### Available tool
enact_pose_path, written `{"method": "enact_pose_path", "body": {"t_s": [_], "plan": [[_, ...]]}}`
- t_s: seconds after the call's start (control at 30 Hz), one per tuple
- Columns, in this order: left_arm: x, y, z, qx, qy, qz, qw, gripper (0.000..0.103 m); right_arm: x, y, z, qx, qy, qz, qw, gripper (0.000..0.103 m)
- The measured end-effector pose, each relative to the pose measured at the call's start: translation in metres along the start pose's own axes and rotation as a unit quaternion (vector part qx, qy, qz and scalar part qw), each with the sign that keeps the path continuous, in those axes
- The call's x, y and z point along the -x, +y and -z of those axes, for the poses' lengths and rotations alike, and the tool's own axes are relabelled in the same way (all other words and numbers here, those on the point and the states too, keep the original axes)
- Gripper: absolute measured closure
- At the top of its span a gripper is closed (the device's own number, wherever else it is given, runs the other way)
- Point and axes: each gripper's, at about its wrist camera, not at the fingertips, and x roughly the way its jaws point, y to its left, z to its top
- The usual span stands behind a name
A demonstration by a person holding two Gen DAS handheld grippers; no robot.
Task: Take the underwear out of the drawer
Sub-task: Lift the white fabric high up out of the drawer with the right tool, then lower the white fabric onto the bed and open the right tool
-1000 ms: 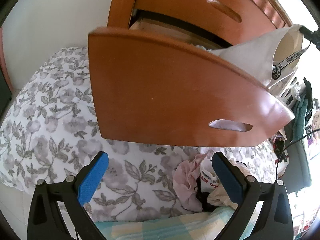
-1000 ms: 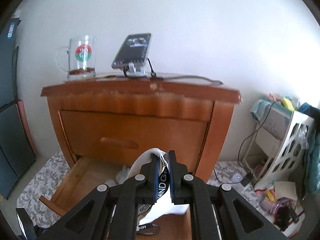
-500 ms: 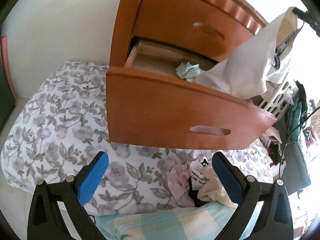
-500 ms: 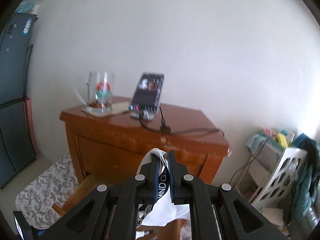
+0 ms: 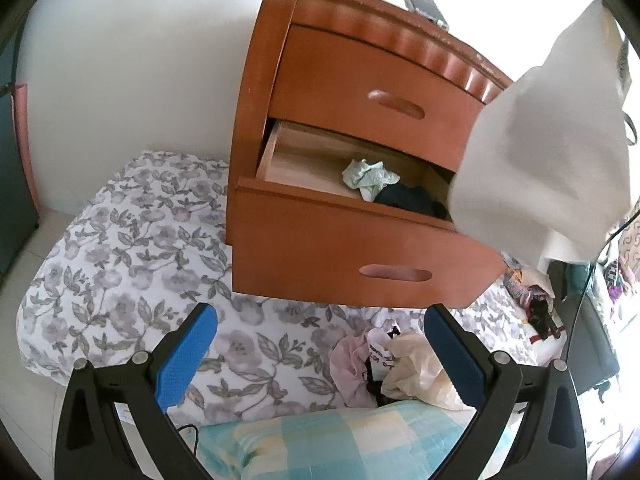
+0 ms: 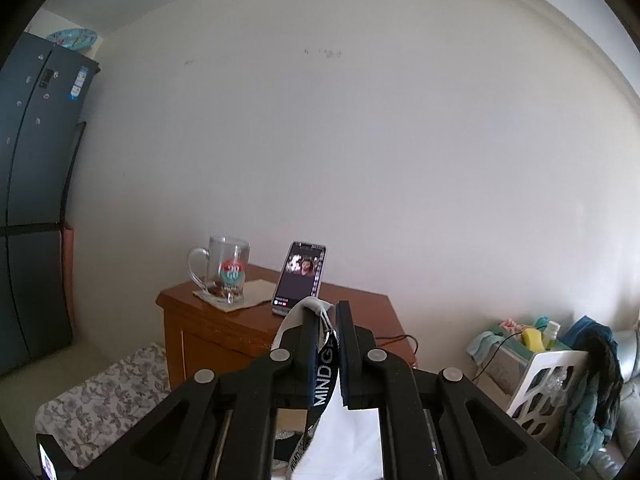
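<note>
While the right claw (image 6: 329,322) is pressed together on the waistband of the white underwear (image 5: 552,160), the cloth hangs in the air beside the nightstand (image 5: 360,40), in front of the right end of the open lower drawer (image 5: 340,256). A pale green garment (image 5: 370,174) and a dark one (image 5: 412,200) lie inside this drawer. The left claw (image 5: 320,344) is spread wide and empty above the flowered bedding (image 5: 120,240).

both wrists — facing nightstand (image 5: 360,80)
</note>
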Motion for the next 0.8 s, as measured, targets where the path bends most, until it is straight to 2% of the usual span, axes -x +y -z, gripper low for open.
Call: {"method": "enact_pose_path", "body": {"t_s": [0.13, 0.43, 0.63, 0.8], "plan": [[0.013, -0.005, 0.002, -0.005, -0.012, 0.002, 0.9999, 0.000, 0.023, -0.004, -0.004, -0.004, -0.008, 0.001, 1.000, 0.095], [0.036, -0.013, 0.007, -0.012, -0.031, 0.004, 0.9994, 0.000, 0.059, 0.001, 0.003, 0.005, 0.007, -0.013, 1.000, 0.095], [0.049, -0.016, 0.011, -0.016, -0.042, 0.001, 0.9990, 0.000, 0.061, 0.012, 0.019, 0.011, 0.048, -0.035, 0.998, 0.095], [0.055, -0.015, 0.012, -0.013, -0.047, -0.005, 0.9988, 0.000, 0.052, 0.027, 0.034, 0.008, 0.086, -0.069, 0.994, 0.095]]}}
